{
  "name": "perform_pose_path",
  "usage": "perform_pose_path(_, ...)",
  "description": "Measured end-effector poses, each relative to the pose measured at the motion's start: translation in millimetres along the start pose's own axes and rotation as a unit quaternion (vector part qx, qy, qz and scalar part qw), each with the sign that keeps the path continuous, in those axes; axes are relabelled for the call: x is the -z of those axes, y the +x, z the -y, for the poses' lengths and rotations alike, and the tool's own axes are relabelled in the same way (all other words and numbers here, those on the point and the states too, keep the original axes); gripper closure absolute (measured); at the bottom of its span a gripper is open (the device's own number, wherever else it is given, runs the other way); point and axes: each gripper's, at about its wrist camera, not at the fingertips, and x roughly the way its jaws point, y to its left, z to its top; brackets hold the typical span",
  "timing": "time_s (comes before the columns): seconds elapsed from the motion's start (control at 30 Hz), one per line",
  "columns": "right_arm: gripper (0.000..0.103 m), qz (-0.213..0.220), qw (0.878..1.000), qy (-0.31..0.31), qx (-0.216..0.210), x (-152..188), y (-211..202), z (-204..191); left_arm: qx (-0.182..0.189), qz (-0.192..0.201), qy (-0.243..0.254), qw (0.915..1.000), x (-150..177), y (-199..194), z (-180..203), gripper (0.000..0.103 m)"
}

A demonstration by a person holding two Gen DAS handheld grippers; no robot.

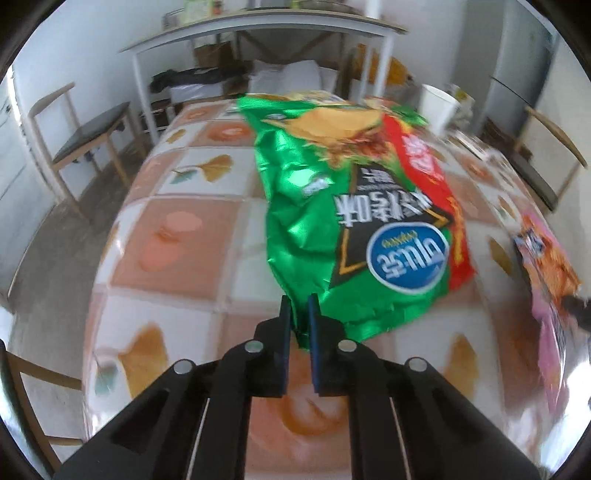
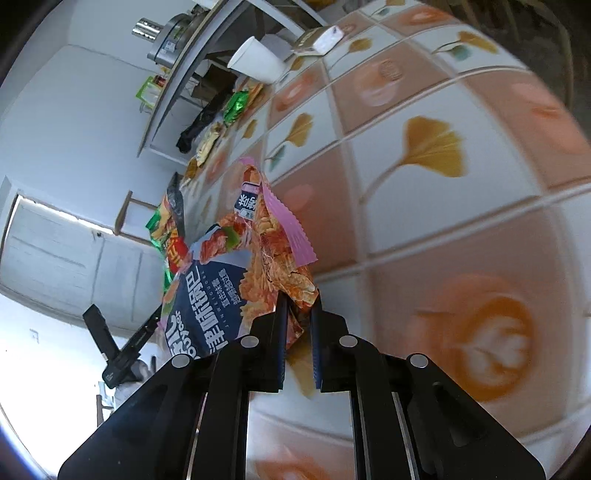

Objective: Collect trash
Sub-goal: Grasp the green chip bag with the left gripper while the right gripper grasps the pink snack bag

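My left gripper [image 1: 300,306] is shut on the near corner of a big green snack bag [image 1: 332,206], which stretches away over the tiled tablecloth [image 1: 177,236]. My right gripper [image 2: 298,306] is shut on the corner of an orange and dark blue snack bag with a pink edge [image 2: 236,280], held above the table. That bag also shows at the right edge of the left wrist view [image 1: 546,266]. The green bag shows behind it in the right wrist view [image 2: 166,236].
A white paper cup [image 1: 439,107] stands at the table's far right, also in the right wrist view [image 2: 255,61]. Small wrappers [image 2: 225,122] and a white packet [image 2: 327,38] lie on the far part of the table. Chairs [image 1: 85,144] flank it; a white shelf table [image 1: 258,26] stands behind.
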Motion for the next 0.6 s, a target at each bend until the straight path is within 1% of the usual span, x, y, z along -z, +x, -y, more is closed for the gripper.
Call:
perform_pose_path(0.03,0.093,-0.003,1.0,-0.01,0.007,0.4,-3.0,0.6,0.013,0.001,0.006,0.9999,10.5,-10.4,8.2,0.095)
perform_pose_path(0.1,0.093,-0.001,0.999,-0.036,0.032,2.4,-14.6,1.4,0.038,-0.009,0.008,0.9992,25.5,-21.3,18.1,0.095)
perform_pose_path(0.17,0.092,0.001,0.997,-0.054,0.049,5.9,-28.6,6.9,0.071,-0.019,0.015,0.9972,45.1,-36.1,30.5,0.093)
perform_pose_path(0.2,0.089,0.004,0.997,-0.059,0.057,7.6,-35.9,10.6,0.092,-0.025,0.012,0.9954,54.4,-43.3,34.3,0.092)
perform_pose_path(0.23,0.088,0.006,0.996,-0.061,0.063,7.3,-38.8,12.8,0.109,-0.031,0.007,0.9936,58.3,-45.9,36.2,0.089)
perform_pose_path(0.27,0.085,0.008,0.995,-0.064,0.071,7.3,-42.9,14.2,0.122,-0.037,-0.002,0.9918,61.6,-48.9,35.1,0.078)
perform_pose_path(0.3,0.079,0.009,0.995,-0.065,0.074,7.1,-44.7,15.5,0.132,-0.038,-0.013,0.9904,62.6,-51.4,33.6,0.072)
perform_pose_path(0.33,0.071,0.011,0.995,-0.064,0.076,6.7,-45.1,16.5,0.144,-0.027,-0.028,0.9888,61.1,-56.8,28.0,0.065)
perform_pose_path(0.4,0.06,0.015,0.996,-0.057,0.073,6.9,-47.1,20.6,0.158,-0.007,-0.042,0.9865,52.9,-62.9,20.0,0.061)
perform_pose_path(0.47,0.057,0.019,0.997,-0.046,0.061,5.8,-43.1,23.2,0.174,-0.002,-0.055,0.9832,41.1,-62.5,16.0,0.056)
perform_pose_path(0.5,0.055,0.022,0.998,-0.04,0.053,5.5,-41.7,24.7,0.193,-0.002,-0.063,0.9792,32.5,-59.2,13.7,0.054)
perform_pose_path(0.53,0.053,0.024,0.998,-0.035,0.047,5.9,-43.3,27.4,0.202,-0.006,-0.065,0.9773,25.9,-54.9,14.3,0.051)
perform_pose_path(0.6,0.051,0.031,0.999,-0.02,0.027,4.3,-41.3,29.7,0.205,-0.007,-0.063,0.9767,13.1,-48.5,17.6,0.045)
